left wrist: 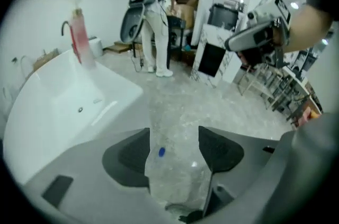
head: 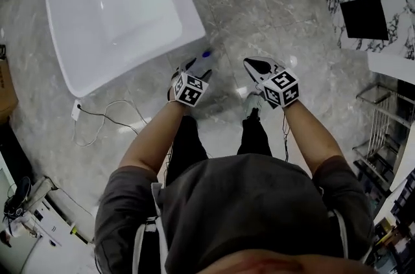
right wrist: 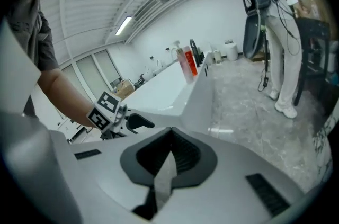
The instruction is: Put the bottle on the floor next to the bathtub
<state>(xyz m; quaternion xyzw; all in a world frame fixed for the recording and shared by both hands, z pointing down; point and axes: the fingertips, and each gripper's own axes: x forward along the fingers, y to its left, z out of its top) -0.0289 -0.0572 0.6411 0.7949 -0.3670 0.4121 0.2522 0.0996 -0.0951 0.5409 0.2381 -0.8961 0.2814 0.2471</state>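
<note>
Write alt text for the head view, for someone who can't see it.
Seen from above, a person holds a tool in each hand over a grey marble floor, the left tool open and the right tool shut. A clear bottle with a blue cap sits on the floor beside the corner of a white bathtub.

Seen from the head, both bare forearms reach forward and down from short grey sleeves, elbows bent. The left forearm runs toward 1 o'clock, the right forearm toward 11 o'clock, so the wrists converge. The left claw points steeply down toward 12 o'clock. Its jaws stand wide apart, and the dark pads clamp nothing. The right claw, at 3 o'clock of the left and just beside it, angles toward 11 o'clock. Its jaws are closed tip to tip, the ribbed pads meeting with nothing gripped.
</note>
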